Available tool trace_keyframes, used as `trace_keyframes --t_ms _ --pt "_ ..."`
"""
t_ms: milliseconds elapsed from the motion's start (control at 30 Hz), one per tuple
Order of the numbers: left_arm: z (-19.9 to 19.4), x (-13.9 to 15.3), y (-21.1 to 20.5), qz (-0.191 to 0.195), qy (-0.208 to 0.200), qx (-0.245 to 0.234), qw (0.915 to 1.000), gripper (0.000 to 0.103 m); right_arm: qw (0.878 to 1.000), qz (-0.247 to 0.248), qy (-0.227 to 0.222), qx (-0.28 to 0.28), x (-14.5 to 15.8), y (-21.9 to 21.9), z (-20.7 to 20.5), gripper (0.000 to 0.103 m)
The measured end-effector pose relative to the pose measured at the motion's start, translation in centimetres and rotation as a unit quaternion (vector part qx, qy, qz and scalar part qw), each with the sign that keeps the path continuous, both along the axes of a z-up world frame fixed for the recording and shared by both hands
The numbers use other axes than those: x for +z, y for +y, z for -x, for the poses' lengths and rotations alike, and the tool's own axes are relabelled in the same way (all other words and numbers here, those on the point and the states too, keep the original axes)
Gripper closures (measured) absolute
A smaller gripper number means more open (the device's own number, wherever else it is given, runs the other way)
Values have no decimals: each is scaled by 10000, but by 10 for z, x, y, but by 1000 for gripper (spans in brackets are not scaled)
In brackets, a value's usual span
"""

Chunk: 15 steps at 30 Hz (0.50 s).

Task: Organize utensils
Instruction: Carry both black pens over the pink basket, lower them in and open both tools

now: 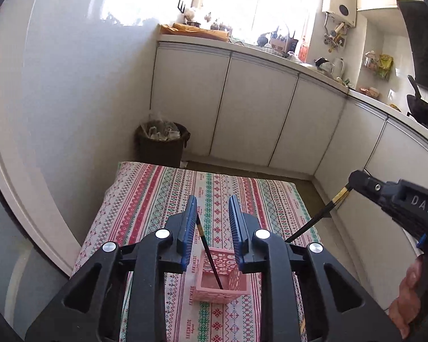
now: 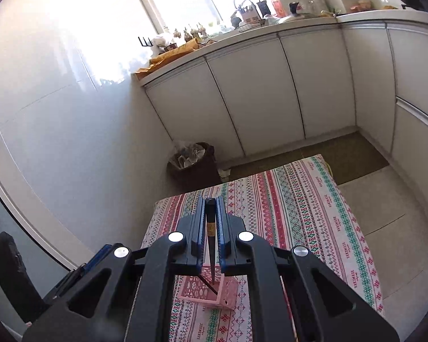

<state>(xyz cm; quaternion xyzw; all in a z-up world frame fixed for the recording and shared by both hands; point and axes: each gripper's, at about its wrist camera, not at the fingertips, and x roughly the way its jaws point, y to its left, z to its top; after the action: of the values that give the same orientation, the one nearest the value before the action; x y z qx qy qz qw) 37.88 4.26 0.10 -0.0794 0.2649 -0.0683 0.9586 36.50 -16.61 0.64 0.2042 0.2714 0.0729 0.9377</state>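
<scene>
A pink lattice basket (image 1: 212,295) stands on the patterned tablecloth, just below my left gripper (image 1: 212,209). The left gripper is open. A black chopstick (image 1: 211,256) leans against its left pad with its tip down in the basket. My right gripper (image 1: 352,181) reaches in from the right, shut on a second black chopstick (image 1: 311,223) with a gold band. In the right wrist view that gripper (image 2: 210,202) clamps the chopstick (image 2: 211,245) upright, tip hanging just over the basket (image 2: 194,287), where the first chopstick (image 2: 207,283) lies slanted.
The table with the striped cloth (image 1: 145,199) ends at a floor strip before white cabinet doors (image 1: 251,108). A dark bin (image 1: 161,142) stands in the corner beyond the table's far edge. A cluttered counter (image 1: 271,48) runs above the cabinets. A hand (image 1: 408,293) grips the right tool.
</scene>
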Motion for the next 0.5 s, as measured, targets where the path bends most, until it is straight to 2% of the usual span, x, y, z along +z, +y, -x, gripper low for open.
trace_keyframes --t_ms 133,300,400,500 --pt "7 7 7 16 -65 116 9999 75 9999 104 87 93 -11 17 -9 95" --pt "9 11 14 56 -64 187 9998 74 9992 263 255 146 -25 31 -15 90" --pt "9 11 14 29 -55 180 9998 73 9992 280 290 78 -26 31 -15 83" --pt "10 11 13 22 -40 161 9999 73 9991 319 279 18 -24 28 -13 82"
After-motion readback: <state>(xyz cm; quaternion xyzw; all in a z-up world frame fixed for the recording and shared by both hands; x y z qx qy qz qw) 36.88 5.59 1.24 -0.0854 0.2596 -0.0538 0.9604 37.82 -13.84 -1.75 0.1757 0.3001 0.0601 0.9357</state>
